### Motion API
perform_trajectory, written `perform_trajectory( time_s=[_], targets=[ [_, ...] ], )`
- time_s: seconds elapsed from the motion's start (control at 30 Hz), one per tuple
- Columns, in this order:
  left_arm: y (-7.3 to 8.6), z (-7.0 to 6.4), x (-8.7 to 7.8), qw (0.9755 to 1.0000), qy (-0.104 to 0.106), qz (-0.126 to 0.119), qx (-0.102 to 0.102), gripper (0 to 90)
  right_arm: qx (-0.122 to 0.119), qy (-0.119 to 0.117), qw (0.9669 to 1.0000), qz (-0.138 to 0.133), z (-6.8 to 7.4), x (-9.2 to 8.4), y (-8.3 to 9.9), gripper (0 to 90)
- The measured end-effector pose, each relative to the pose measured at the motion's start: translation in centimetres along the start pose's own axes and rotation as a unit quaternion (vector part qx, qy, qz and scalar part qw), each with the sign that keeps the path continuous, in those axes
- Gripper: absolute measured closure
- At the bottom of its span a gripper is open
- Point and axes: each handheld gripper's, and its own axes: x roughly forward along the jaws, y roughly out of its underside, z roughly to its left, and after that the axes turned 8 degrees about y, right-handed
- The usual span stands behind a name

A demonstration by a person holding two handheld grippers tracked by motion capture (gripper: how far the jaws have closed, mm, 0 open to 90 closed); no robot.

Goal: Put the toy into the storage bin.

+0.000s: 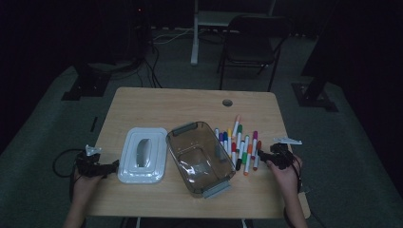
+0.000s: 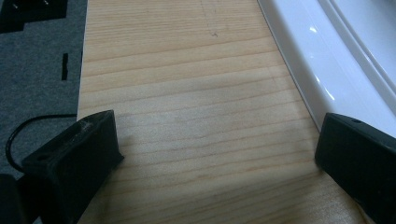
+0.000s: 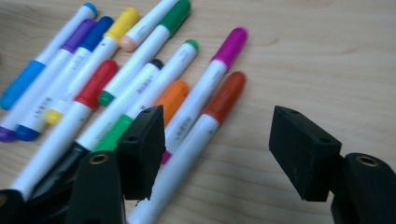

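Right gripper low over the markers, jaws apart, pads pressing on nothing. Between them the outermost marker, the one with the brown-orange cap, nearer the left jaw than the right. Beside it the purple-capped marker, touching or nearly so, with that left jaw sitting just over it.

Markers fanned on the table, right of the clear bin and just beside its wall. Bin empty but for glare. White lid flat on the table to the bin's left. Left gripper hovering over bare wood by the lid's edge, wide open, empty.

Likely trouble: left jaw landing on top of the purple neighbour instead of beside it, pinching two at once or rolling both aside. Off-centre closing apt to shove the round barrel sideways rather than clamp it. Slick barrel, so slipping or tilting once lifted looks possible, more so with a grip near the cap end. Packed row easily scattered by a nudge.
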Motion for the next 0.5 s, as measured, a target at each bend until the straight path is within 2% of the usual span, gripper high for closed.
perform_trajectory(
  time_s=[0.1, 0.13, 0.17, 0.23, 0.3, 0.5],
  targets=[
    [0.0, 0.0, 0.0, 1.0000, -0.002, 0.000, -0.002, 0.4, 0.008, 0.008, 0.9999, -0.005, 0.0, 0.2, -0.1, 34.7],
    [-0.1, -0.1, 0.1, 1.0000, -0.004, 0.000, -0.004, 0.3, 0.009, 0.015, 0.9998, 0.003, 0.0, 0.5, -0.2, 39.6],
    [-0.1, -0.1, 0.1, 1.0000, -0.004, 0.000, -0.004, 0.4, 0.014, 0.018, 0.9997, 0.006, 0.0, 0.7, -0.4, 40.9],
    [-0.1, -0.1, 0.1, 1.0000, -0.004, 0.000, -0.004, 0.4, 0.027, 0.019, 0.9994, 0.002, 0.0, 0.9, -0.5, 47.9],
    [0.0, -0.1, 0.1, 1.0000, -0.005, 0.000, -0.005, 0.4, 0.039, 0.021, 0.9990, 0.002, 0.1, 1.3, -0.6, 50.6],
    [0.0, -0.1, 0.1, 1.0000, -0.005, 0.000, -0.005, 0.4, 0.030, 0.035, 0.9985, 0.029, 1.1, 2.4, -0.3, 55.8]
  ],
)
